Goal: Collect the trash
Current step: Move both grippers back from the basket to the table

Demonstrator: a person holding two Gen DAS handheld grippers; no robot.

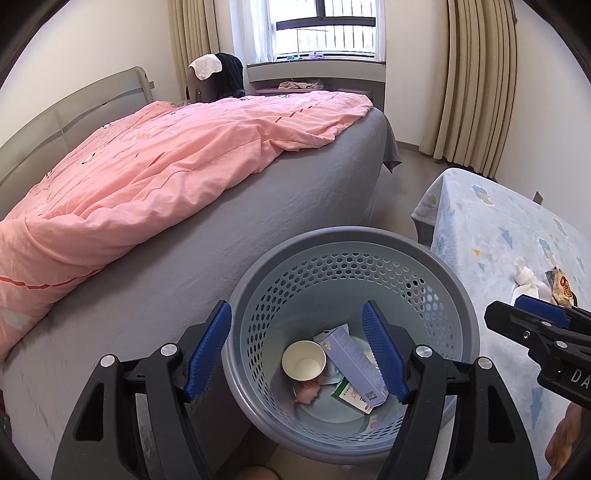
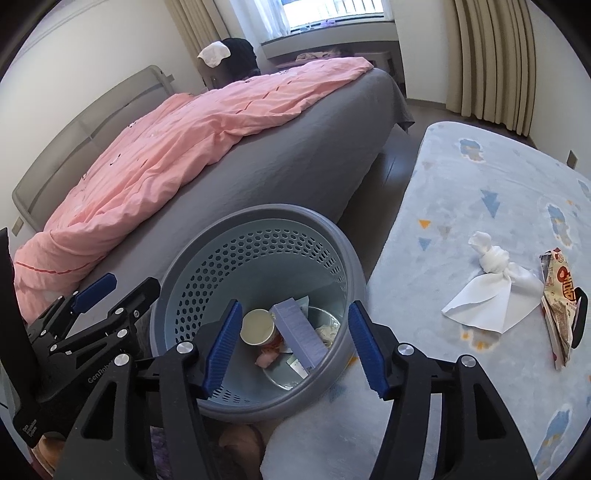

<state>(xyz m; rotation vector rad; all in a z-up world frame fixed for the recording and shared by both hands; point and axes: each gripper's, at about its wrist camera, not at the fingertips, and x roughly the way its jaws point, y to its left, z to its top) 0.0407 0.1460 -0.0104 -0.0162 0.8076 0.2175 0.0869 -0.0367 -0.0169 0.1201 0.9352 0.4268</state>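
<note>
bedroom floor beside the bed: basket point(image 1: 458, 295) already holds a paper cup point(image 1: 303, 360), a box point(image 1: 354, 363) and scraps. left gripper point(image 1: 297, 350) and right gripper point(image 2: 291, 343) hang above it, jaws wide, empty. tissue point(image 2: 491, 284) and wrapper point(image 2: 557, 306) remain on the blue blanket point(image 2: 461, 192).

I am working in a home bedroom: a bed point(image 1: 280, 206) with a pink duvet point(image 1: 147, 170), a curtained window point(image 1: 325, 29) and a headboard point(image 1: 74, 114).

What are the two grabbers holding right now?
Nothing. The left gripper and right gripper are both open and empty above the trash basket.
</note>
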